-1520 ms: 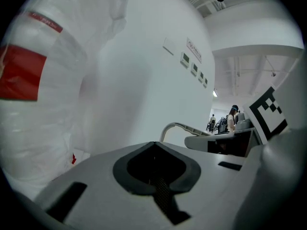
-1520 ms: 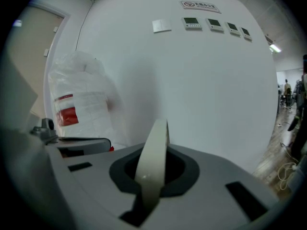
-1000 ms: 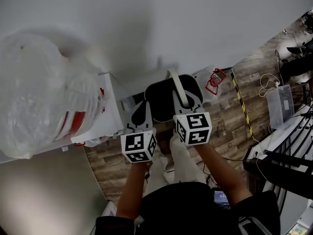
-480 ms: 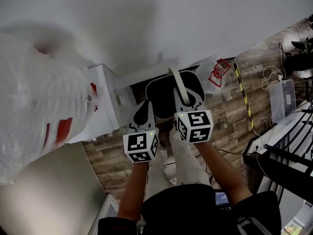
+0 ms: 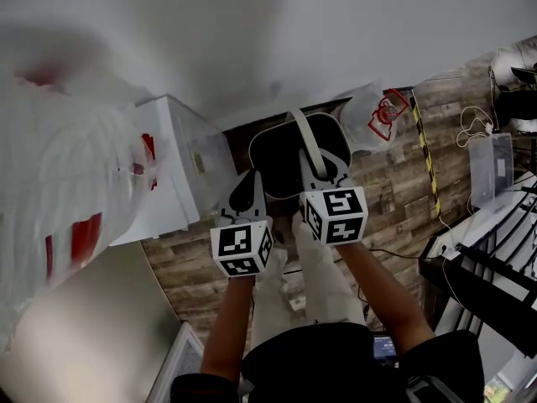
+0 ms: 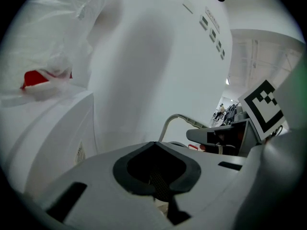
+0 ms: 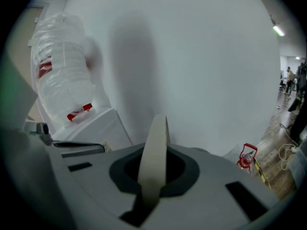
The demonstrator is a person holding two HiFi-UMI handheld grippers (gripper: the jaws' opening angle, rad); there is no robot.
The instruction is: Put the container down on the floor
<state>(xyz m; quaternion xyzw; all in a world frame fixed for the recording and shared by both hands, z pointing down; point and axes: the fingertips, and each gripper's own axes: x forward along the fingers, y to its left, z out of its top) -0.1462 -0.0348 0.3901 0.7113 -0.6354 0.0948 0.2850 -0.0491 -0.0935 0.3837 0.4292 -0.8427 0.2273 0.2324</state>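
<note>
Lowered since a second ago: both grippers with one black round plastic container [image 5: 277,154], near base of white wall [image 5: 336,40]. Container body in head view only. Right gripper [image 7: 152,176], own view: clamped on one pale strap handle [image 7: 154,143]. Left gripper [image 6: 160,188]: jaws pressed together.

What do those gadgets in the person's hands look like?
The left gripper and right gripper are pale grey moulded shells with dark-rimmed openings, each carrying a white cube printed with black square markers. The person wears a dark top and light trousers.
</note>
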